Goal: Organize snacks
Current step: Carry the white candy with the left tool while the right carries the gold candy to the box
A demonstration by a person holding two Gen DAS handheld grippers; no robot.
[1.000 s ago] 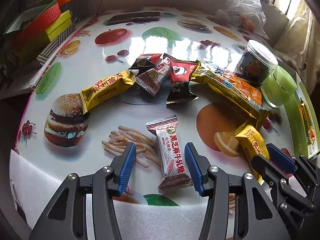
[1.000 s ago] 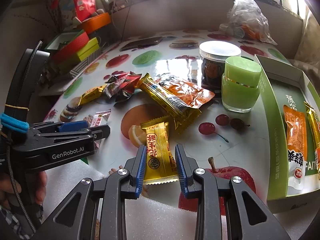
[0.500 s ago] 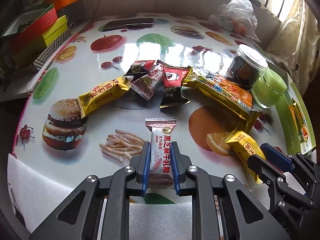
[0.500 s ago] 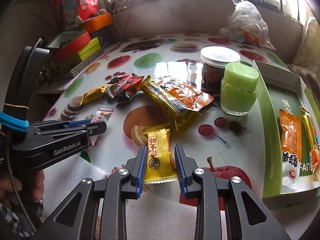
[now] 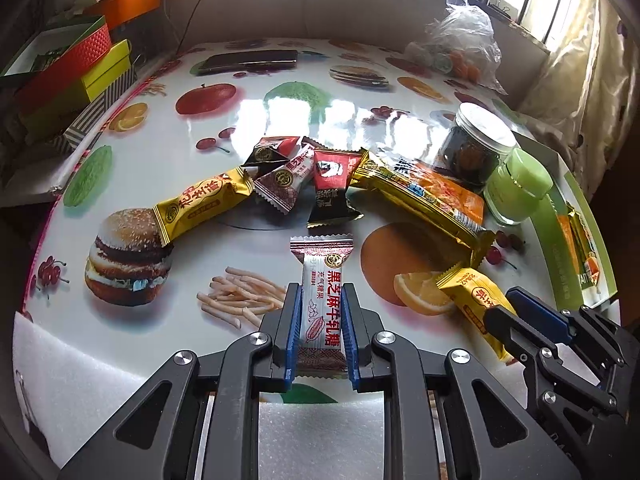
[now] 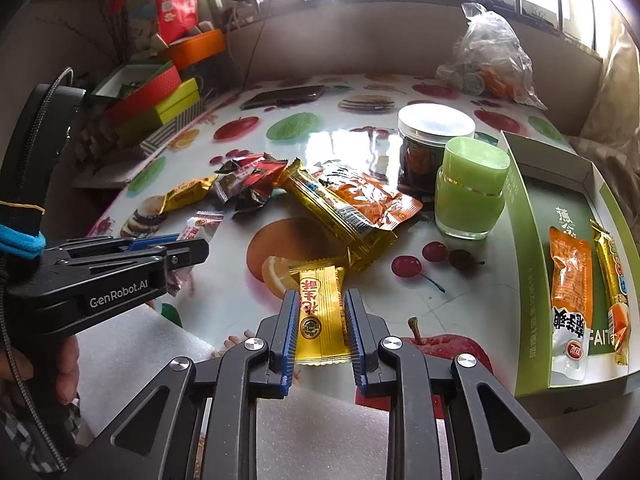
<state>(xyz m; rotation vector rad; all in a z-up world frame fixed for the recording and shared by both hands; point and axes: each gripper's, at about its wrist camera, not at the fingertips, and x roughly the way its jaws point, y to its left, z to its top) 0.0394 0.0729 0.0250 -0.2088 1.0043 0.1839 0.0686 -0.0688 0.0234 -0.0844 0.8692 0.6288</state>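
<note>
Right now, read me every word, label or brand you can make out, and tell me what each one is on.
"GenRobot.AI": side of the left gripper.
"黑芝麻牛轧糖": white candy clamped in the left gripper.
"花生酥": yellow candy clamped in the right gripper.
"FAIT": cut-off white letters inside the green box.
Small print on the other wrappers, box packets and red carton: too blurred to read.

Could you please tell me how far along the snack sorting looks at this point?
Early on. Done: two packets already lie in the green box. In hand: the left gripper is shut on a white sesame candy, and the right gripper is shut on a yellow candy. Left: the snack pile on the table.
</note>
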